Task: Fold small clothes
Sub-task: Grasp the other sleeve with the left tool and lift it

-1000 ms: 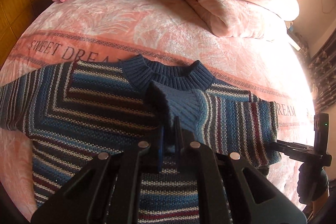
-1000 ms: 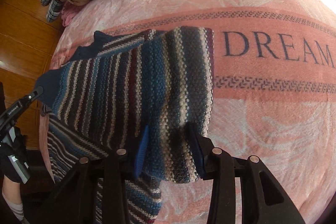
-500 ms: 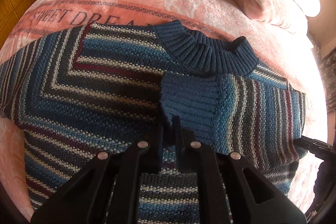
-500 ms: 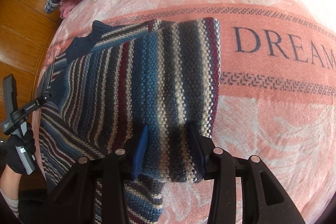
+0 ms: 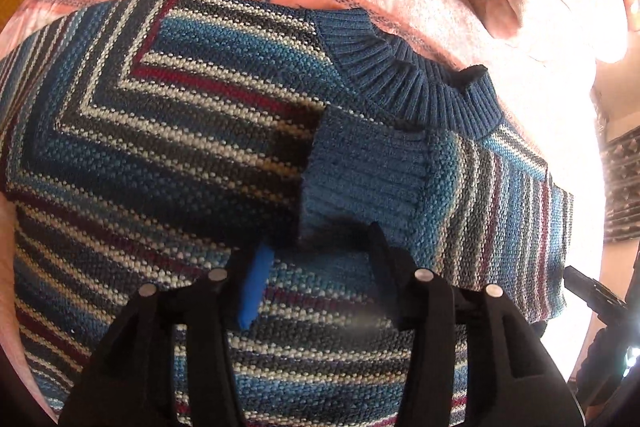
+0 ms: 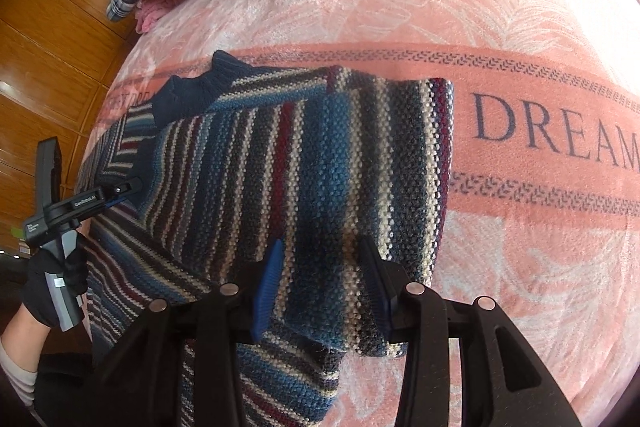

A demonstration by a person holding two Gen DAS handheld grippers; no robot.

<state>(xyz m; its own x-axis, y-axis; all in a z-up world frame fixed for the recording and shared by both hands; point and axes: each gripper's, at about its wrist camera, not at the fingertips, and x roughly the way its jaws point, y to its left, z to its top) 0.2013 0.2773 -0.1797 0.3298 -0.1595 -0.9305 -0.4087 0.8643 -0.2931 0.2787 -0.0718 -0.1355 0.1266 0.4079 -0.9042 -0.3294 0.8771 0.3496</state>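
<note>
Blue, white and maroon striped knit sweater (image 5: pixel 168 147) lies flat on a pink plush bedspread (image 6: pixel 520 247); left gripper (image 5: pixel 318 247) hovers spread above its folded-in cuff (image 5: pixel 360 179); right gripper (image 6: pixel 320 259), low over the bed, has its fingers parted around the folded sleeve (image 6: pixel 340 167).
</note>
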